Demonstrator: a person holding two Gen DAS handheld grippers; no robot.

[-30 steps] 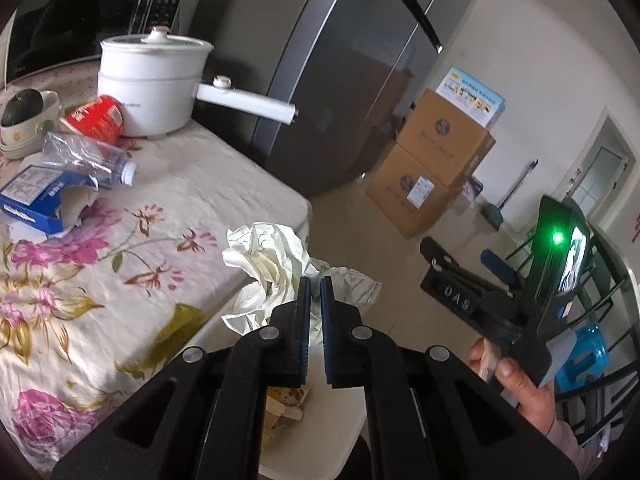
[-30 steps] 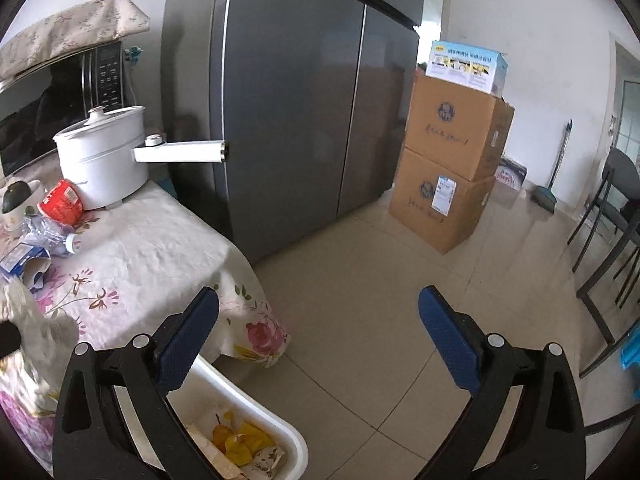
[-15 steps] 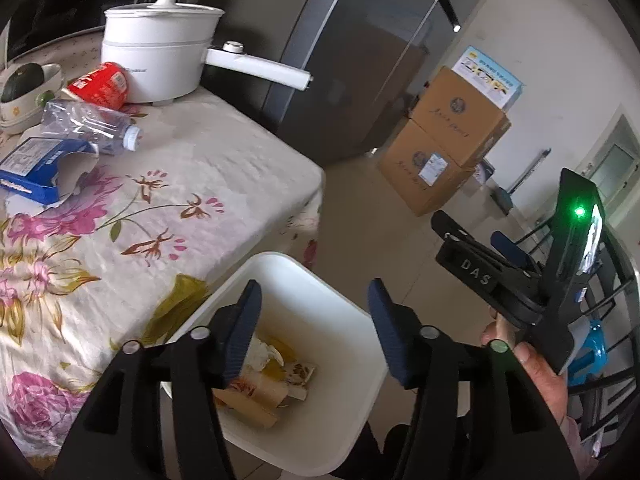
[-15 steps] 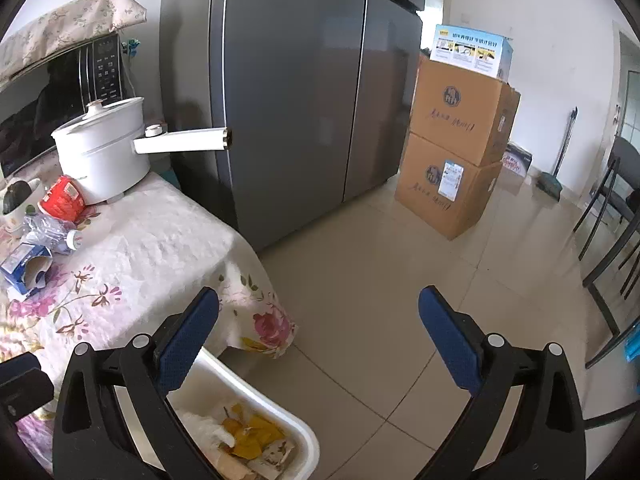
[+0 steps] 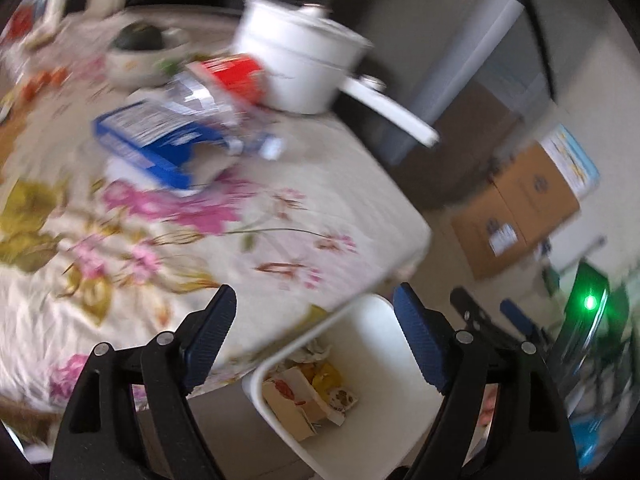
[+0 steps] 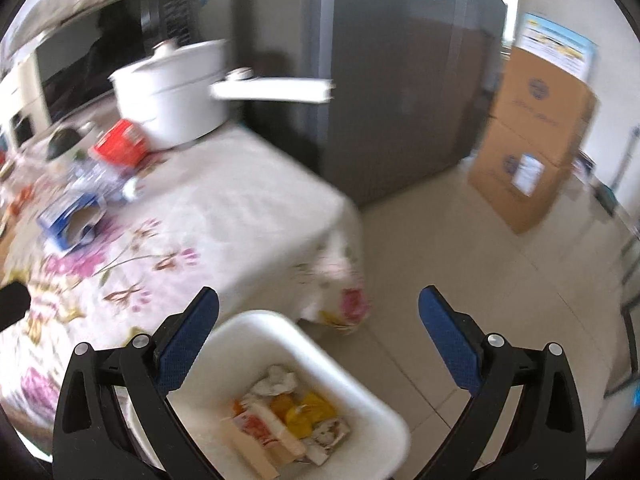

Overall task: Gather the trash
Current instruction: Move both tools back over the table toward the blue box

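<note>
A white bin (image 5: 380, 360) (image 6: 360, 400) stands on the floor beside the table's corner, holding paper, cardboard and yellow scraps; crumpled white tissue (image 6: 276, 378) lies on top. My left gripper (image 5: 316, 336) hangs over the table edge and bin, its jaws opening, nothing between them. My right gripper (image 6: 318, 336) stands open and empty above the bin. On the floral tablecloth (image 5: 248, 248) lie a torn blue box (image 5: 152, 140) (image 6: 66, 216), a crushed clear bottle (image 5: 212, 120) (image 6: 100, 180) and a red cup (image 5: 240, 76) (image 6: 122, 142).
A white pot (image 5: 300, 60) with a long handle (image 6: 272, 90) stands at the table's far end beside a bowl (image 5: 140, 52). A grey fridge (image 6: 380, 80) and stacked cardboard boxes (image 6: 532, 140) are beyond. The other gripper's body with a green light (image 5: 588, 304) shows at right.
My left gripper opened and the crumpled tissue it held now lies in the bin. Both grippers swung left toward the table, with the views now blurred.
</note>
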